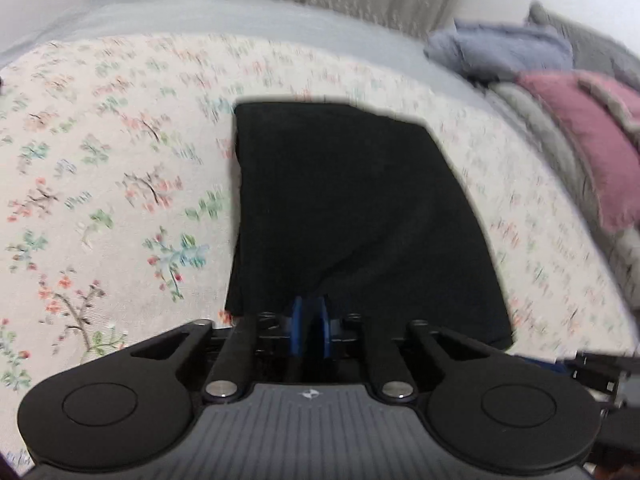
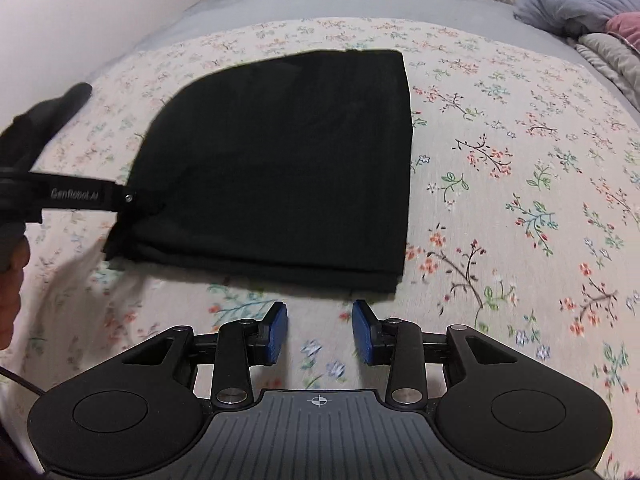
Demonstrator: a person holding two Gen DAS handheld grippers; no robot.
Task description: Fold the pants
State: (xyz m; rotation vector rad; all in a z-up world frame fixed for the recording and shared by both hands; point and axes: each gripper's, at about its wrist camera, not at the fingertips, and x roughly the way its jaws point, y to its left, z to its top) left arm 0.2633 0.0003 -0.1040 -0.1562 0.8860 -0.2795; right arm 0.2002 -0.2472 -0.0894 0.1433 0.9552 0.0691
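I am seeing the black pants (image 2: 280, 168) lying on the flowered bedspread (image 2: 500, 200), already folded into a thick layered rectangle. My left gripper (image 1: 310, 320) is pinching the near corner at six o'clock in its own view. My right gripper (image 2: 320, 330) is hanging released just short of the near edge, nothing between its jaws. I am judging one last fold or a smoothing remains.
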